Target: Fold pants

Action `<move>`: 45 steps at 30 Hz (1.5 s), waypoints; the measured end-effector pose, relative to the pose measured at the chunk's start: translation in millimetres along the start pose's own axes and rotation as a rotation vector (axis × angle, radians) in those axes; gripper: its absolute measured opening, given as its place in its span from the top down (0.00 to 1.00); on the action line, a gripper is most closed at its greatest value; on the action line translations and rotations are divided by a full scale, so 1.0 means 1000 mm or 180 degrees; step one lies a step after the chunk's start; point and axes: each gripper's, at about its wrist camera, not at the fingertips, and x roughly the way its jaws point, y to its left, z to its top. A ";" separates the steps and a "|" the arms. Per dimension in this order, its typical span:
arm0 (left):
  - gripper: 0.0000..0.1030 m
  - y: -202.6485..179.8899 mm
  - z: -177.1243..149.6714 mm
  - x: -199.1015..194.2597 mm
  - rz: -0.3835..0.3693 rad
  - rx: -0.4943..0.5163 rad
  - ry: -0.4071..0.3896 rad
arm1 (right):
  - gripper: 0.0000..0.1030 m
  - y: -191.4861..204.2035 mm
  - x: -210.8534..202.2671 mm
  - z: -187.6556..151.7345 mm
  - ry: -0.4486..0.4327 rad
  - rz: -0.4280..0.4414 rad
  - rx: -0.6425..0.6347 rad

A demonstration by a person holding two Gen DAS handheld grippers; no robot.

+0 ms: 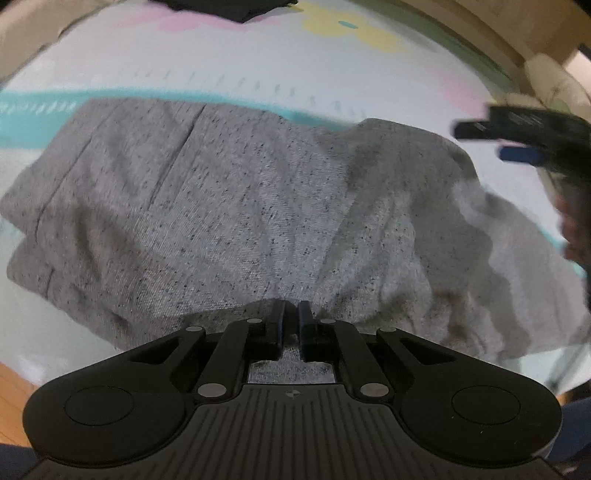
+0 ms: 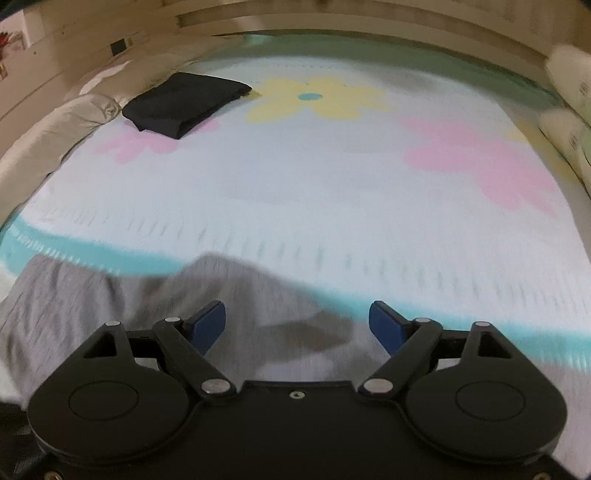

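The grey speckled pants (image 1: 229,206) lie folded over in a thick bundle on the flowered bed sheet (image 1: 258,66). My left gripper (image 1: 291,314) is shut on the near edge of the pants, with grey cloth pinched between its fingers. My right gripper (image 2: 297,319) is open and empty above the right end of the pants (image 2: 110,314); its blue pads (image 2: 384,325) stand wide apart. It also shows blurred at the right edge of the left wrist view (image 1: 509,142).
A folded black garment (image 2: 184,103) lies at the far left of the bed. Pillows (image 2: 55,125) line the left side, more bedding (image 2: 565,92) the right. A wooden bed frame (image 2: 332,18) runs along the back. Wooden floor (image 1: 14,395) shows near left.
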 end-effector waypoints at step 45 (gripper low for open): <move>0.92 0.006 -0.001 0.008 0.0292 -0.0211 -0.0382 | 0.91 0.042 0.108 0.035 0.0823 0.1152 -0.0189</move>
